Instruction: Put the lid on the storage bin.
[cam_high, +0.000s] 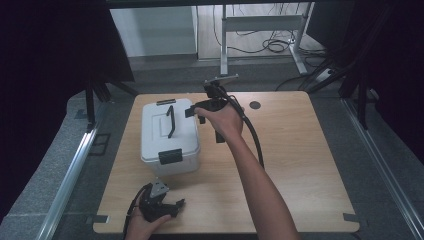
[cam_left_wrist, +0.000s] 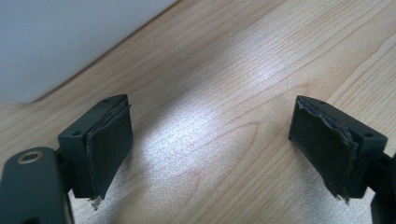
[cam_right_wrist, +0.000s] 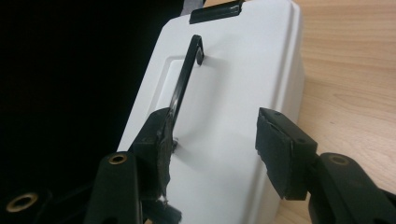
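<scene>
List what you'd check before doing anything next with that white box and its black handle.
1. right gripper open, nothing clamped: ok.
2. handle free of the pads: cannot tell, one pad sits right beside it.
3. white box flat on the table: ok.
4. near latch closed: ok; far latch: cannot tell.
5. left gripper open and empty, over bare wood: ok.

Dim dark surroundings, overhead glare on table (cam_left_wrist: 205, 140), soft focus, close claw pads blurred
</scene>
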